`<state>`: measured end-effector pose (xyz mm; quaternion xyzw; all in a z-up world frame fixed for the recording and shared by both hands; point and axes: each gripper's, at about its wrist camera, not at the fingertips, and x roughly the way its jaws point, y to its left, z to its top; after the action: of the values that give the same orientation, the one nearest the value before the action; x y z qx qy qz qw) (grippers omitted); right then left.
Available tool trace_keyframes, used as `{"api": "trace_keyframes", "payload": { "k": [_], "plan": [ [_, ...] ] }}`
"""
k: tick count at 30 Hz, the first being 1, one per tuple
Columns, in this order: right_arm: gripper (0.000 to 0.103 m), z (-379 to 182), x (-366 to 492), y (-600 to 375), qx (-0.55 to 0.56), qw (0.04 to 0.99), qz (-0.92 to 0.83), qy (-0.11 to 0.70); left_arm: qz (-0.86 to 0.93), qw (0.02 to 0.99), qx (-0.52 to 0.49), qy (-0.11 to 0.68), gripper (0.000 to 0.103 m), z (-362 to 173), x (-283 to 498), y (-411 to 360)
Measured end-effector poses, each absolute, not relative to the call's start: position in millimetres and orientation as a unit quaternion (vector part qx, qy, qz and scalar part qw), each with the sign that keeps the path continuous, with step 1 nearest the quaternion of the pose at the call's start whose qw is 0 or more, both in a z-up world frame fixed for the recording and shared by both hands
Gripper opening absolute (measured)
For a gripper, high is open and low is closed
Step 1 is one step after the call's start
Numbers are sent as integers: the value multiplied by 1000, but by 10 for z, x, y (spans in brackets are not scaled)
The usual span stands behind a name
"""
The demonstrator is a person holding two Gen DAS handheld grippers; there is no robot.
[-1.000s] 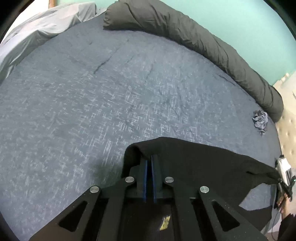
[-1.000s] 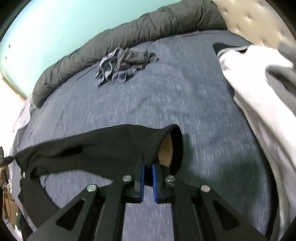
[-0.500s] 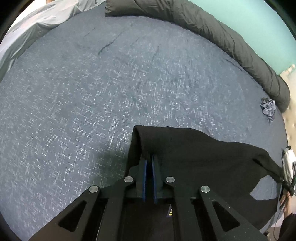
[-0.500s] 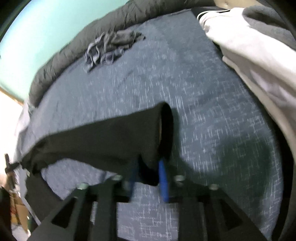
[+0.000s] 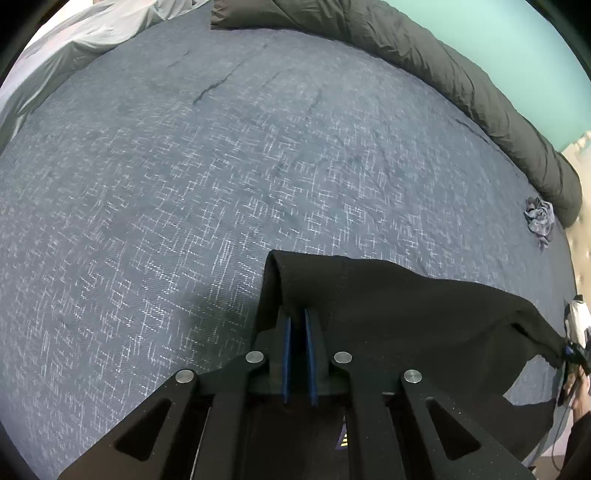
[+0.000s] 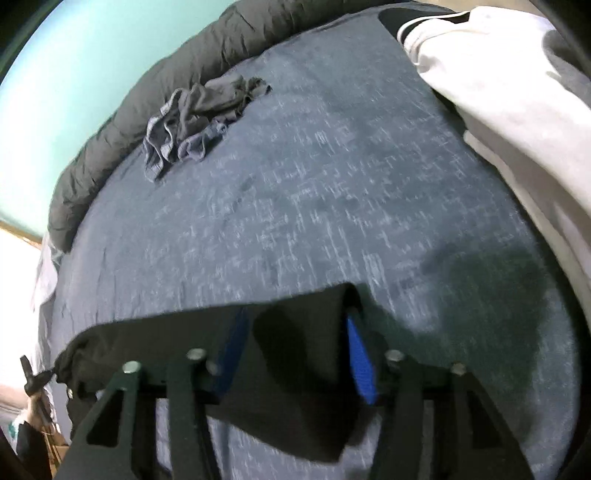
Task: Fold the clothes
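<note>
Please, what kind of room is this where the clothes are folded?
Most likely a bedroom: the work surface is a bed with a blue-grey cover, a rolled dark duvet lies along the teal wall, and a padded beige headboard shows at the edge.

Both fisheye views bend hard at the rims, with black corners and the bed (image 5: 184, 184) bulging like a dome. Light is dim and even, cool in tone. The left wrist view is sharp; a soft shadow lies on the bed just left of the black garment (image 5: 406, 314). The right wrist view is smeared by motion blur, with the white flecks of the weave streaked. A broad dark shadow sits near right, and the white clothing (image 6: 498, 92) at far right glares pale.
</note>
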<state>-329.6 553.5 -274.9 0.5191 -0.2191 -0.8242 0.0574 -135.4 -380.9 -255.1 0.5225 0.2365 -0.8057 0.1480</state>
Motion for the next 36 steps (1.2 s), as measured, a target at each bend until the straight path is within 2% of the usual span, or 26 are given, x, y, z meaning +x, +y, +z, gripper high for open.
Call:
{"api": "trace_keyframes", "payload": {
  "k": [2,4,8,16,21,26,36],
  "plan": [
    [9,-2742,-3314,5524,510,53,-830,-218,-807,149,521,234,7,-2546,-1359,-3805],
    [4,-2710,-3320,5511,502,48,-837,-211,-809,152,520,228,7,-2525,-1367,-3798],
    [3,-2477,-3312,5544,459,39,-864,-201,-817,165,511,211,4,-2397,-1396,-3793],
    [3,-1799,-3440,5653,378,29,-908,-180,-834,183,476,209,3,-1926,-1569,-3942],
    [3,-1574,-3516,5671,344,21,-922,-177,-845,192,451,215,3,-1692,-1672,-4029],
    [3,-1691,-3685,5634,360,10,-917,-169,-845,195,448,219,3,-1718,-1835,-4086],
    [3,-2404,-4033,5544,429,-37,-894,-126,-820,203,489,218,4,-2331,-2121,-4111]
  ]
}}
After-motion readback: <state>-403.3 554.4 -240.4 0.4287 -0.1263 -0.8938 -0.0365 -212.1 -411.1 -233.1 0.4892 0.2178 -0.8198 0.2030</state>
